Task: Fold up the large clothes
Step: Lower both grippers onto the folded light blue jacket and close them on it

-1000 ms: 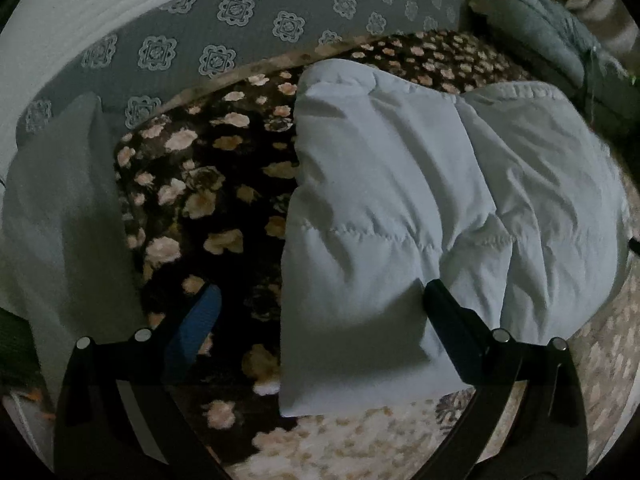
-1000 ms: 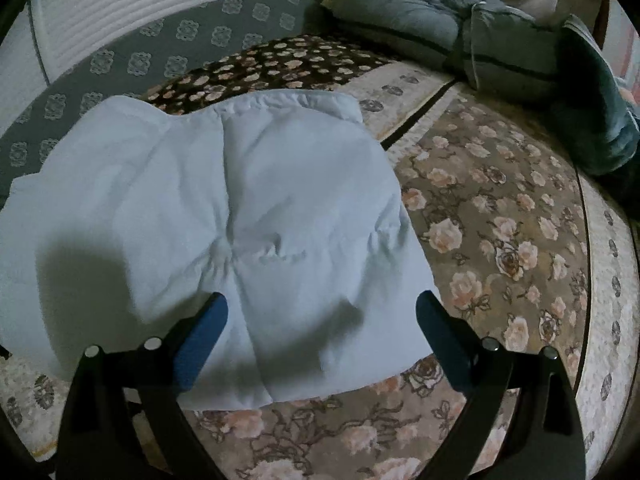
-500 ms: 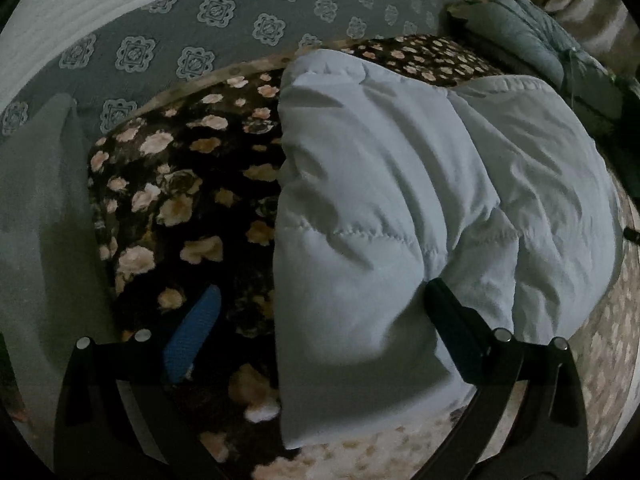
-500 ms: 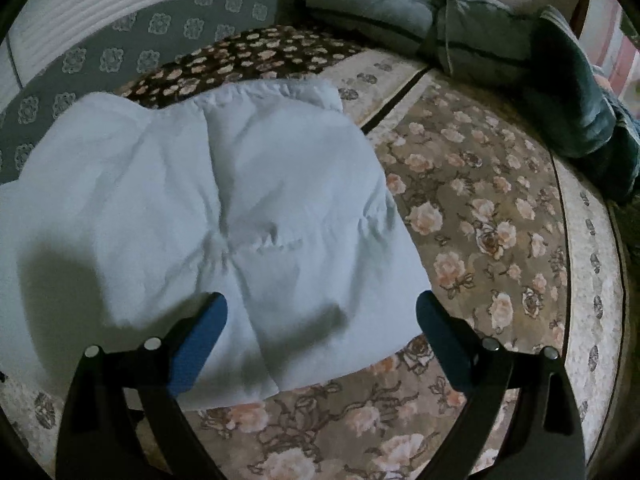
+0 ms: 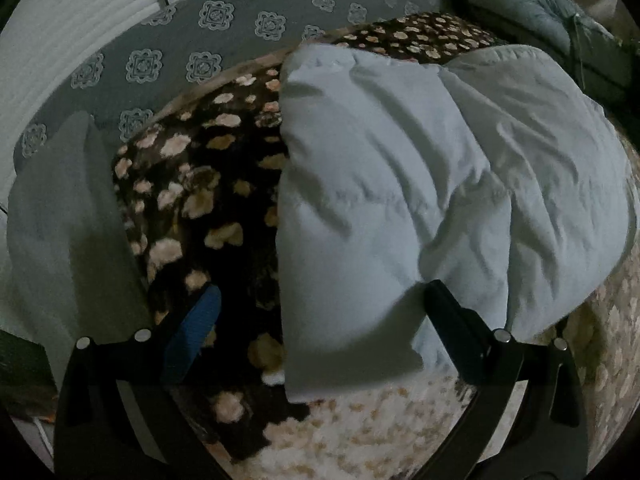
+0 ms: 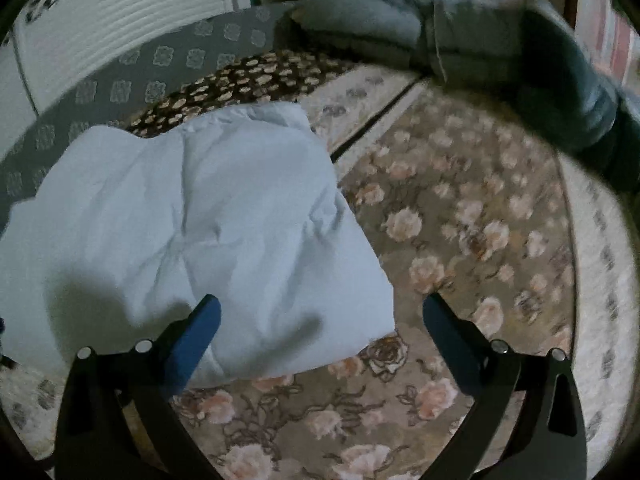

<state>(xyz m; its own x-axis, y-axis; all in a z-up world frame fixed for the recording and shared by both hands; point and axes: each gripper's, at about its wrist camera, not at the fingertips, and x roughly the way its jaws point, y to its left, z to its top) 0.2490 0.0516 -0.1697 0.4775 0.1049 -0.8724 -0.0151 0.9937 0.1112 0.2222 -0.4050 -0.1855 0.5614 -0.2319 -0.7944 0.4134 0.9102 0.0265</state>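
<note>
Both fingers of my left gripper (image 5: pixel 320 312) stand spread wide, holding nothing, with the near left corner of the pale blue padded garment (image 5: pixel 400 200) lying between them. Its bottom edge ends at about 6 o'clock in the left wrist view. My right gripper (image 6: pixel 320 312) is also wide open and empty, over the garment's near right corner (image 6: pixel 200 220), which sits at about 8 o'clock in that view. The garment lies folded into a thick block on the bed, partly on a dark floral blanket (image 5: pixel 200 200) toward 10 o'clock and partly on a tan rose-patterned cover (image 6: pixel 460 240) spreading toward 3 o'clock. At 12 o'clock in the right wrist view, 1 bundle of grey-blue bedding (image 6: pixel 400 24) lies well apart from the garment. A grey cloth (image 5: pixel 68 220) hangs at 9 o'clock in the left view.
</note>
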